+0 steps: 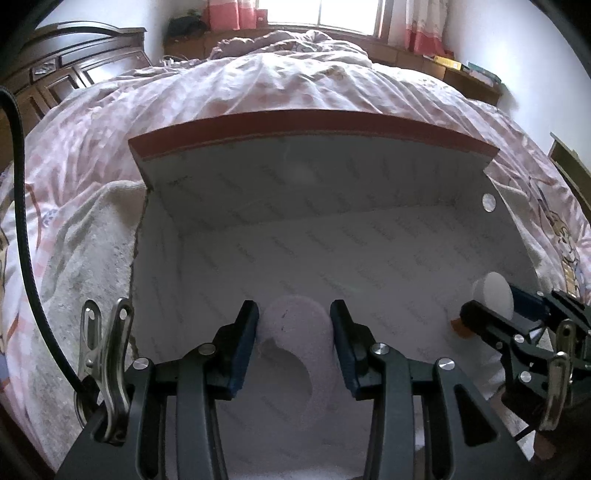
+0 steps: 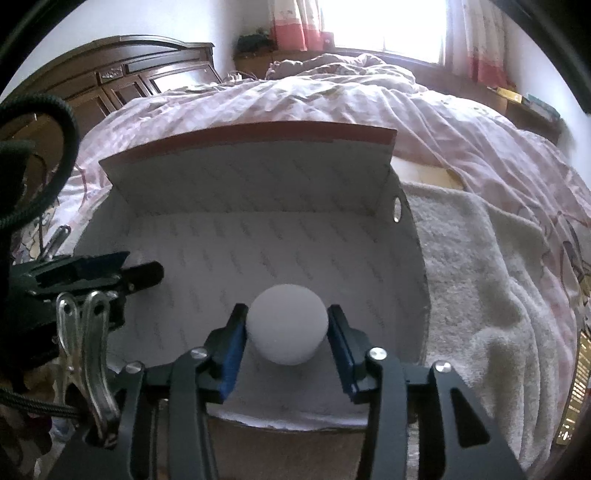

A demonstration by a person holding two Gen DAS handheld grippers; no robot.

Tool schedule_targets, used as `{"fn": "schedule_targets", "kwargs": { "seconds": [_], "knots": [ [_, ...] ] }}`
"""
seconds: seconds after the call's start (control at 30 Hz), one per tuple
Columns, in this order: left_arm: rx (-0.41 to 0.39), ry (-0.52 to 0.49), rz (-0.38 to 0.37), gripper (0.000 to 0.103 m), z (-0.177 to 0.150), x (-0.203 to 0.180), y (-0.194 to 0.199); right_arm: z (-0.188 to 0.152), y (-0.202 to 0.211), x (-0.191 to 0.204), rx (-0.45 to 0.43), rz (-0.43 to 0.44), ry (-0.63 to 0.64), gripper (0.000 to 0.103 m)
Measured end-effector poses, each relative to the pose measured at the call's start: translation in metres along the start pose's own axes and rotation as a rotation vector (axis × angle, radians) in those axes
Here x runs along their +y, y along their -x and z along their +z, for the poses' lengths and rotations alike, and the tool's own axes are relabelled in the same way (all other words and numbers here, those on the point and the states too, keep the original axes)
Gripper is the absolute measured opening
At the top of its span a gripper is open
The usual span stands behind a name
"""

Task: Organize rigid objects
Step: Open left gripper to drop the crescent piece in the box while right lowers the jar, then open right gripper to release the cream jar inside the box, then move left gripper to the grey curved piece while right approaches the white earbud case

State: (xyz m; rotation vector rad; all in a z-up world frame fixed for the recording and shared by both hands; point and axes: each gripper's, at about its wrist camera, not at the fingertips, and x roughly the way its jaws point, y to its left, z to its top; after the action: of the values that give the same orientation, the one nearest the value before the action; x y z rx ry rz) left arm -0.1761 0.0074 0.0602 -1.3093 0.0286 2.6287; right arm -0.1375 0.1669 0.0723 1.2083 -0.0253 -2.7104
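Note:
An open cardboard box (image 1: 332, 192) with a white lining and a red-edged raised flap lies on the bed; it also shows in the right wrist view (image 2: 258, 192). My left gripper (image 1: 294, 314) is shut on a pale foam ring (image 1: 299, 339) with a curved cut-out, held inside the box. My right gripper (image 2: 287, 317) is shut on a white round foam piece (image 2: 287, 325) over the box floor. In the left wrist view that gripper (image 1: 491, 310) holds the white piece (image 1: 495, 295) at the box's right side. The left gripper's fingers (image 2: 110, 273) show at the box's left wall.
The box rests on a cream towel (image 2: 480, 295) spread over a pink patterned quilt (image 1: 295, 88). A dark wooden headboard (image 2: 129, 77) stands at the left. A window with pink curtains (image 2: 388, 22) is at the back. A black cable (image 1: 22, 221) hangs at the left.

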Motion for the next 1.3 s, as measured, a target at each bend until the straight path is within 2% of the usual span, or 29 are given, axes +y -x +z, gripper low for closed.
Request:
{"fn": "schedule_targets", "kwargs": {
  "seconds": [0.13,0.2,0.23,0.27,0.5,0.77,1.0,1.3],
  "knots": [
    [-0.011,-0.025,-0.002,0.042,0.000,-0.008,0.005,0.002,0.005,-0.002,-0.010,0.027,-0.015,0.050],
    [-0.026,-0.031,0.024,0.048,-0.001,-0.012,0.008,0.002,0.010,-0.002,-0.023,0.035,-0.016,0.054],
    [-0.035,-0.029,0.033,0.056,-0.001,-0.012,0.010,0.002,0.012,-0.001,-0.027,0.038,-0.016,0.056],
    [-0.045,-0.026,0.041,0.060,-0.001,-0.013,0.012,0.003,0.015,-0.001,-0.033,0.043,-0.015,0.056],
    [-0.075,-0.014,0.033,0.060,-0.005,-0.014,0.032,0.001,0.032,-0.002,-0.052,0.062,-0.030,0.058],
    [-0.079,-0.036,0.020,0.060,-0.024,-0.024,0.062,-0.010,0.058,-0.001,-0.062,0.100,-0.051,0.059],
    [-0.095,-0.036,0.017,0.060,-0.043,-0.026,0.088,-0.034,0.086,0.012,-0.059,0.122,-0.014,0.061],
    [-0.091,-0.017,0.016,0.060,-0.076,-0.016,0.109,-0.068,0.101,0.017,-0.013,0.148,-0.012,0.061]
  ]
}}
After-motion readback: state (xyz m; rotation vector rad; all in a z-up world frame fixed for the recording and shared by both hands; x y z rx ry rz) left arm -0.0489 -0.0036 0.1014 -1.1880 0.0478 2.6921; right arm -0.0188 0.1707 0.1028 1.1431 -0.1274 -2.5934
